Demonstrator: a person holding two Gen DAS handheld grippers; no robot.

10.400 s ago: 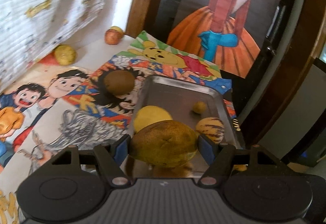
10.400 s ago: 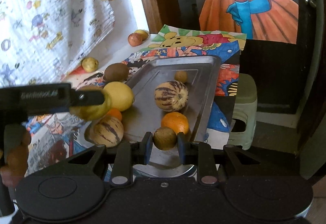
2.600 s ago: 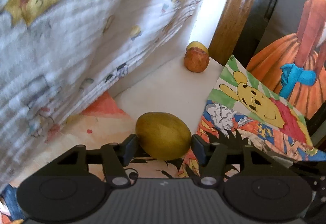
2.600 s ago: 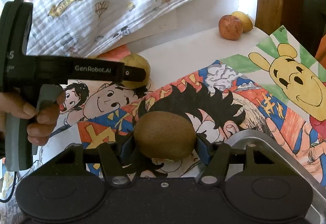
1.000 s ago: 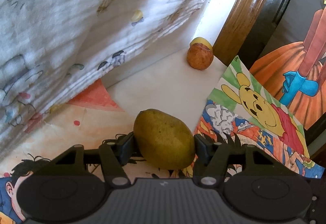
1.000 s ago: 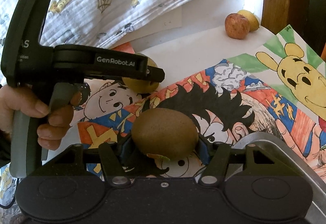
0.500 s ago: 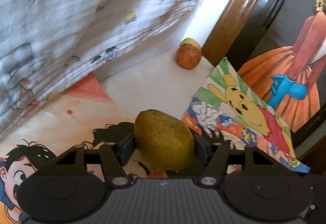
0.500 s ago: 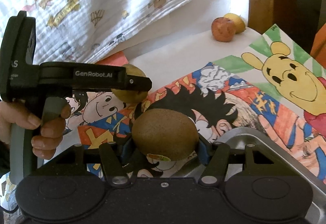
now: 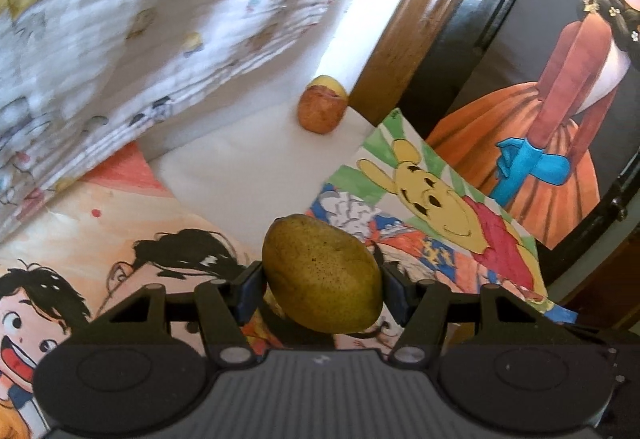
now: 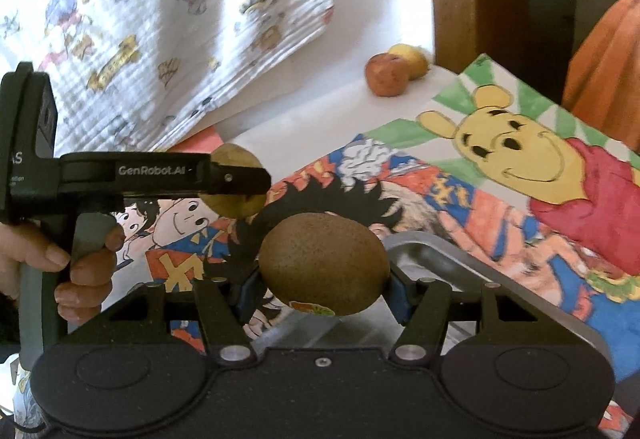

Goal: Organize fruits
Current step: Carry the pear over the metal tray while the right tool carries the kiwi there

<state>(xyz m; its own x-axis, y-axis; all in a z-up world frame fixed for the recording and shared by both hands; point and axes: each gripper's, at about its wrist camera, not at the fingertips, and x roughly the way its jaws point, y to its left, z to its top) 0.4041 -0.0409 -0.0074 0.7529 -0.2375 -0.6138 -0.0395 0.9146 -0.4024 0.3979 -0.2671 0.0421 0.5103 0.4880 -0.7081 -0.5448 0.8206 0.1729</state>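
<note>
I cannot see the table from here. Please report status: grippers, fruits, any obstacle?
Left gripper shut on yellow-green fruit, lifted. Right gripper shut on brown kiwi, at metal tray corner. Red apple and yellow fruit far back. Nothing blocking.

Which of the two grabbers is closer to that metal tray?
Right. The right gripper, holding a brown fruit, sits just over the tray's corner. The left gripper, holding a yellow-green fruit, is farther away, over the cartoon paper.
</note>
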